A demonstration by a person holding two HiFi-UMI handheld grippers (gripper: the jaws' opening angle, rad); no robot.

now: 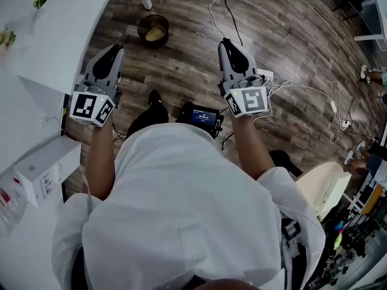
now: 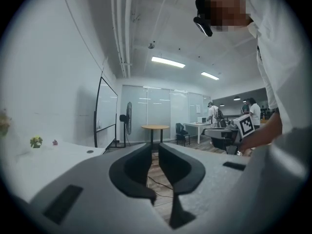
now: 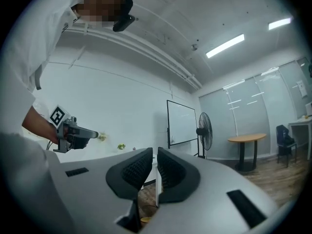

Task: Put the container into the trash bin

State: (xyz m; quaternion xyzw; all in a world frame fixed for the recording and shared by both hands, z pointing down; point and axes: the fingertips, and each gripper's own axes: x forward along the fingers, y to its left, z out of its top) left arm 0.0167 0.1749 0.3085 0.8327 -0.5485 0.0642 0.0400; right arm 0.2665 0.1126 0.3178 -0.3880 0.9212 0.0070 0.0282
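**Head view.** On the plank floor (image 1: 290, 53) ahead of the person: trash bin (image 1: 143, 26), round and dark, with a yellowish lump (image 1: 155, 34) inside. I cannot tell whether that lump is the container. The left gripper (image 1: 112, 52) and right gripper (image 1: 230, 44) are held out over the floor, apart from the bin. The counter (image 1: 60, 35) at left bears a white box (image 1: 45, 169) and a clear bottle (image 1: 9, 205), either possibly the container. Judged: the bottle is light, thin-walled and slick, best pinched across its middle. The box is stiff and light, best taken across its narrow sides.

**Left gripper view.** Jaws drawn nearly together, with nothing in the thin slit. Adds a whiteboard (image 2: 106, 111), fan (image 2: 127, 118) and round table (image 2: 155, 128). No bin shows.

**Right gripper view.** Jaws pressed together, empty. A yellowish patch low beneath them is probably the bin's contents.
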